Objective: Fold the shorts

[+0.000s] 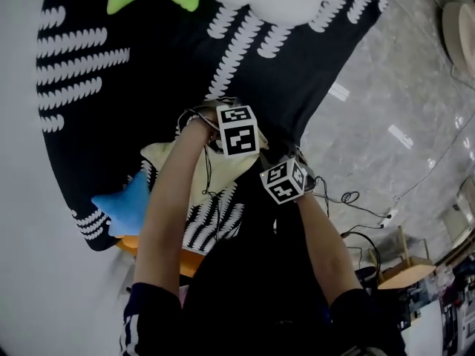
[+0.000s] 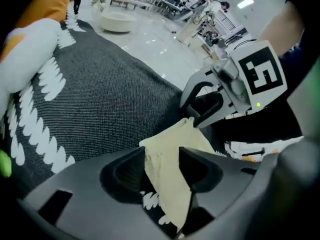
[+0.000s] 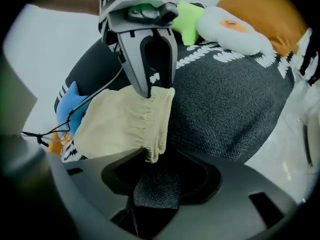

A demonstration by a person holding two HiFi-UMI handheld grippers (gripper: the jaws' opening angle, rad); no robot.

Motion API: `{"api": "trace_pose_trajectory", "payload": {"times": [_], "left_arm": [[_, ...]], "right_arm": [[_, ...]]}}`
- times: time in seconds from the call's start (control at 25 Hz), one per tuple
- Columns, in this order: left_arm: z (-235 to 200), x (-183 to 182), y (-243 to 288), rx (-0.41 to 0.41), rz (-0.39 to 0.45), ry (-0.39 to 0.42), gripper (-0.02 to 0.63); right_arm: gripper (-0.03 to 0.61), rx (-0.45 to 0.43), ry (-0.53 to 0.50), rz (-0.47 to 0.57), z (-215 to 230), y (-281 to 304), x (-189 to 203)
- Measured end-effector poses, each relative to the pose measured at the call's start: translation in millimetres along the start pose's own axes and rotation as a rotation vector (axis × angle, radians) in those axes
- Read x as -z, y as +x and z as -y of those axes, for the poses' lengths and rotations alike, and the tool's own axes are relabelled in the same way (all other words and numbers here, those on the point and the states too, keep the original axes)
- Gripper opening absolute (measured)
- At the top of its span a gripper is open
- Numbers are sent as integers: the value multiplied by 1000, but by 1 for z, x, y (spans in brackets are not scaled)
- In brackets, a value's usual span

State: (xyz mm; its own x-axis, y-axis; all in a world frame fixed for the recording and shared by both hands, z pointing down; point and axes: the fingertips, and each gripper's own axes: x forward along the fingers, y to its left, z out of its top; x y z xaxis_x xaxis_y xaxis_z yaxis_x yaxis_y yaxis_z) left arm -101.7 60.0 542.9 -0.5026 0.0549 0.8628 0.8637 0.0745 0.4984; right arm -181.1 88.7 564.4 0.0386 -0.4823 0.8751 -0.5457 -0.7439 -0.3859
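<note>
from the head view the forearms (image 1: 167,213) and marker cubes (image 1: 239,130) cover both sets of jaws, and an arm hides the middle of the shorts (image 1: 162,160). they are pale cream with a gathered waistband, lying rumpled near the edge of the black rug (image 1: 148,87). the left gripper (image 2: 162,170) is partly closed, with cloth pinched between its jaws. the right gripper (image 3: 156,166) is likewise partly closed, nipping the waistband corner.
</note>
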Motion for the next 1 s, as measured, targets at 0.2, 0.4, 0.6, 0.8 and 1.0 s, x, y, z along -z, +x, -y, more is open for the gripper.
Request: {"api": "trace_pose_trajectory", "payload": {"times": [0.2, 0.4, 0.6, 0.8, 1.0], "left_arm": [[-5, 8, 9, -30, -62, 95, 174], [-6, 4, 12, -68, 5, 61, 80], [10, 9, -10, -144, 81, 157, 58], [27, 10, -24, -192, 127, 233, 60], [53, 9, -40, -189, 165, 296, 60]], "right_arm": [[204, -7, 39, -2, -2, 4, -5], [202, -23, 84, 62, -3, -3, -4], [190, -58, 39, 68, -10, -4, -11], [172, -68, 38, 59, -17, -2, -14], [235, -81, 273, 82, -16, -3, -3]]}}
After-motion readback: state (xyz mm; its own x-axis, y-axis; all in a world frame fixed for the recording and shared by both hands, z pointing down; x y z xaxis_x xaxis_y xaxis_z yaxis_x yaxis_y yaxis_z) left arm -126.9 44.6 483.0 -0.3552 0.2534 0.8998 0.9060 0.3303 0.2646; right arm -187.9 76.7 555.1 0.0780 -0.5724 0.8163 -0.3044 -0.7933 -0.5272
